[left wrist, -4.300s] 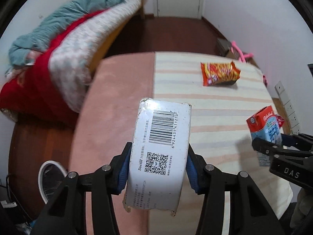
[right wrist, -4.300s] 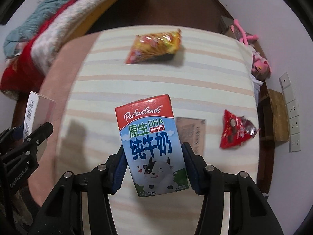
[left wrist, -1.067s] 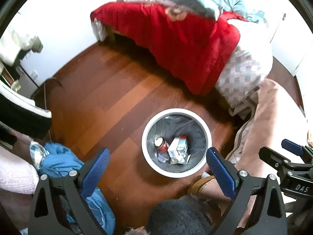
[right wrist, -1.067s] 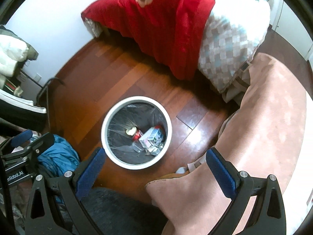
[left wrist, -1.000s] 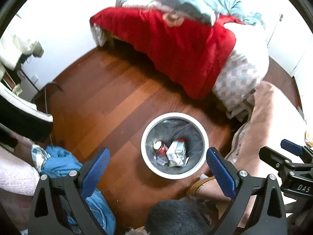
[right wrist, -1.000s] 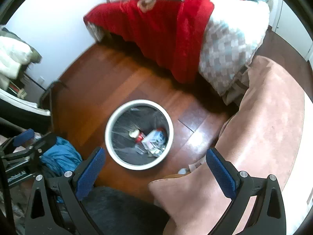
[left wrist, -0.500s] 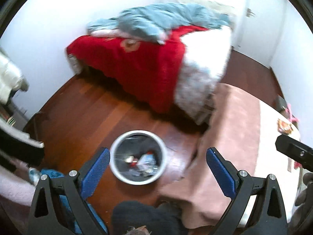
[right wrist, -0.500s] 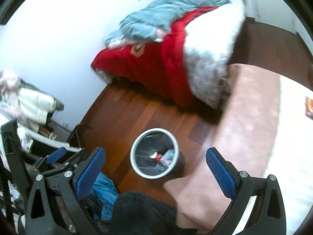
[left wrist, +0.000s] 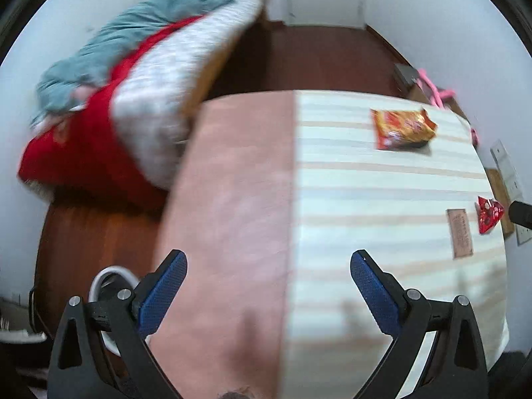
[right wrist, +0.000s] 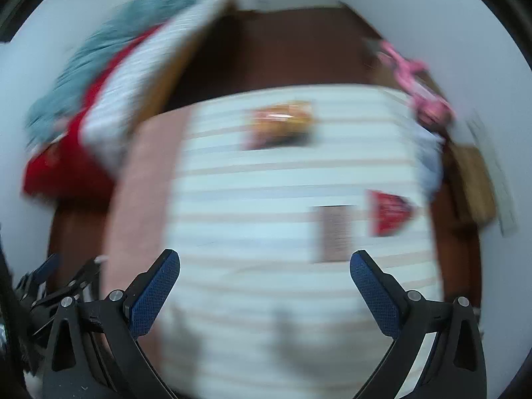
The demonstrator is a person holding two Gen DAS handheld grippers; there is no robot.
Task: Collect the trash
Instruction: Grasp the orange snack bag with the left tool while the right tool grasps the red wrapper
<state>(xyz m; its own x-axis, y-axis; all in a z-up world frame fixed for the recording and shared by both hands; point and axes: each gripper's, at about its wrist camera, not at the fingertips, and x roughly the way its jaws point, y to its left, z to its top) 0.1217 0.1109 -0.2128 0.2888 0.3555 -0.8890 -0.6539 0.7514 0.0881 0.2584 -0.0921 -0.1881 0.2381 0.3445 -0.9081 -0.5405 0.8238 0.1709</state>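
Observation:
My left gripper (left wrist: 267, 267) is open and empty above the near edge of the striped table (left wrist: 365, 179). My right gripper (right wrist: 265, 264) is open and empty too, also over the table's near part. On the table lie an orange snack bag (left wrist: 402, 129) at the far side, a small red wrapper (left wrist: 488, 213) at the right edge and a flat brown packet (left wrist: 460, 232) beside it. The blurred right wrist view shows the same snack bag (right wrist: 281, 126), red wrapper (right wrist: 387, 212) and brown packet (right wrist: 335, 232). The white rim of the trash bin (left wrist: 106, 276) shows on the floor at lower left.
A bed with red, grey and teal bedding (left wrist: 126, 86) stands left of the table. A pink cloth (left wrist: 229, 219) covers the table's left part. A pink toy (left wrist: 435, 88) and wall sockets (left wrist: 505, 166) are at the right. Brown wooden floor (left wrist: 316, 56) lies beyond.
Both grippers have swung up from over the trash bin on the floor to face the table. Earlier each held a carton; both are now empty and open.

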